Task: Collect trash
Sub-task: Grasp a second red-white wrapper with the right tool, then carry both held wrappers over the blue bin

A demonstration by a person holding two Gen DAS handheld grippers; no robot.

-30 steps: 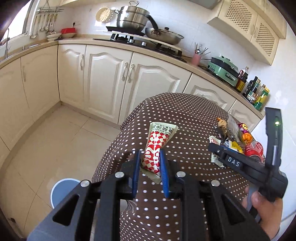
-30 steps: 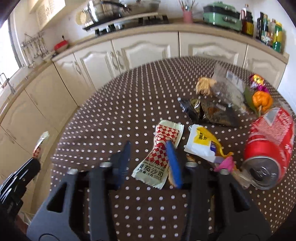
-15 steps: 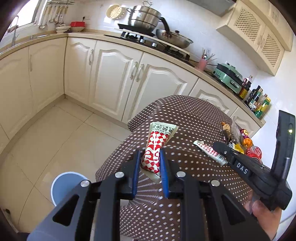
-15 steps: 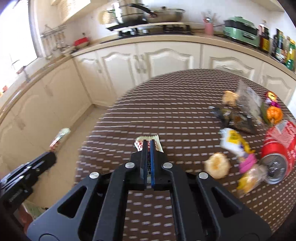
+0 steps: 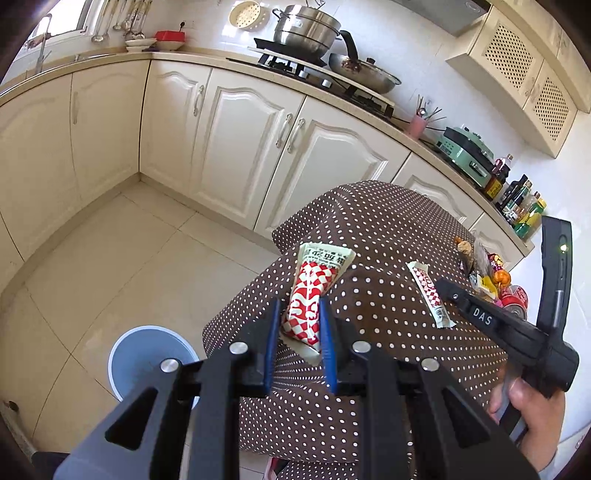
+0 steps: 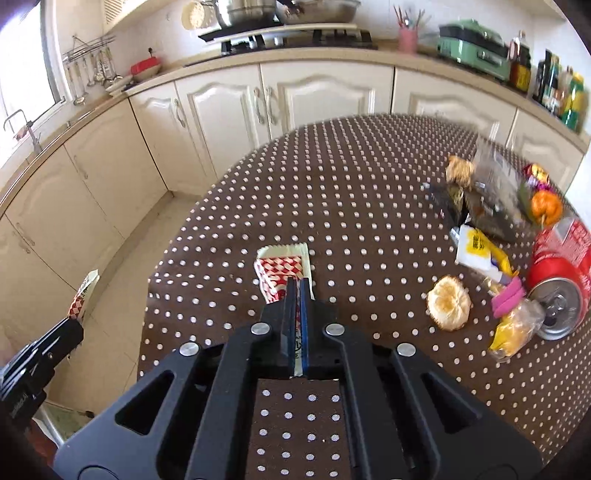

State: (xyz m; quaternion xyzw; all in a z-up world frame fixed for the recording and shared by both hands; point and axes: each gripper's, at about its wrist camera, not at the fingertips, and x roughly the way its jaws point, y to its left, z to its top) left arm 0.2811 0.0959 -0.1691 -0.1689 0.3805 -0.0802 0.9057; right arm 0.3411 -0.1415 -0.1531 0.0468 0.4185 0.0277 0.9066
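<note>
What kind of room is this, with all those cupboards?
A home kitchen, it seems: a gas stove bearing a steel pot, cream cabinets under a long counter, and sauce bottles lined up at its end.

Right tool (image 6: 298,286): was open over a 2nd red-checked sachet (image 6: 282,271) on the worktop (image 6: 351,192), now clamped on it, sachet lifted clear. Biscuit-like round (image 6: 448,308) that sat partly under that sachet now fully exposed. Left tool (image 5: 297,317) with its own sachet (image 5: 314,291) moved off past the worktop edge; blue bin (image 5: 147,360) on the floor now shows much more.
</note>
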